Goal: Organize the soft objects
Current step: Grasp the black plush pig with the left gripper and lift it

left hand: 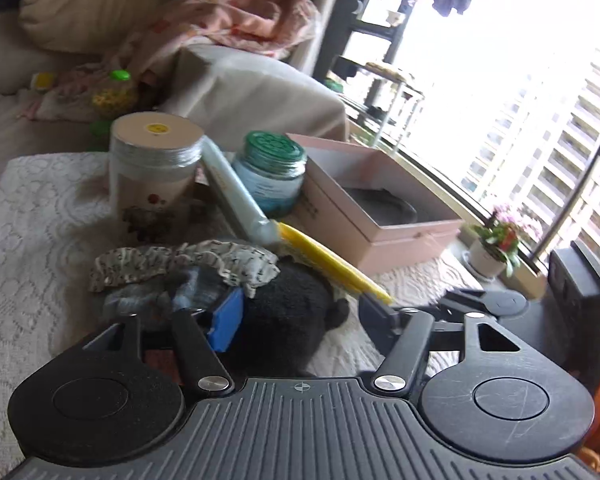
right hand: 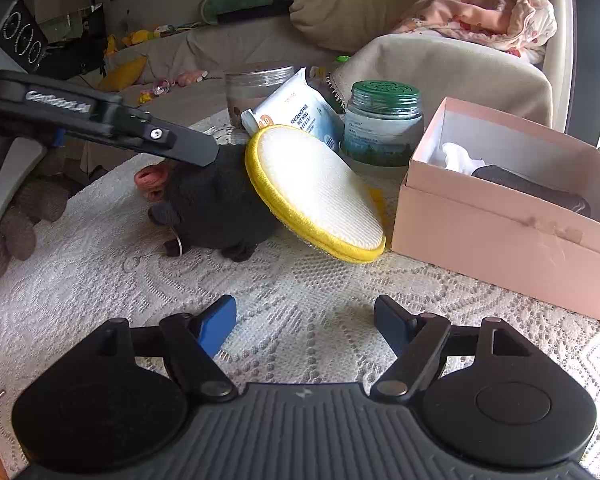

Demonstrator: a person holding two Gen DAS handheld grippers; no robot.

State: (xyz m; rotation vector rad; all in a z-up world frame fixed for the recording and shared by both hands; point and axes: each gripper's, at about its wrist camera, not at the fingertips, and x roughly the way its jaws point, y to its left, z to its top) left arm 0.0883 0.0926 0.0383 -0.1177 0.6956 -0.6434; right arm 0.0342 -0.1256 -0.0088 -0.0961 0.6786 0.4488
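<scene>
A black plush toy (right hand: 216, 204) lies on the white lace tablecloth (right hand: 300, 280); it also shows in the left wrist view (left hand: 288, 312). A round yellow-rimmed white pad (right hand: 316, 192) leans against it. A patterned frilly cloth (left hand: 188, 264) lies beside the plush. My left gripper (left hand: 300, 312) is open, its jaws straddling the plush; its finger (right hand: 172, 140) reaches over the plush in the right wrist view. My right gripper (right hand: 304, 320) is open and empty above the tablecloth, short of the plush. A pink open box (right hand: 508, 208) holds a dark object and something white.
A green-lidded glass jar (right hand: 382, 124), a wet-wipes pack (right hand: 296, 112) and a tall lidded jar (left hand: 154, 168) stand behind the plush. A sofa with cushions and a pink blanket (right hand: 480, 12) lies beyond. A potted plant (left hand: 496, 244) sits by the window.
</scene>
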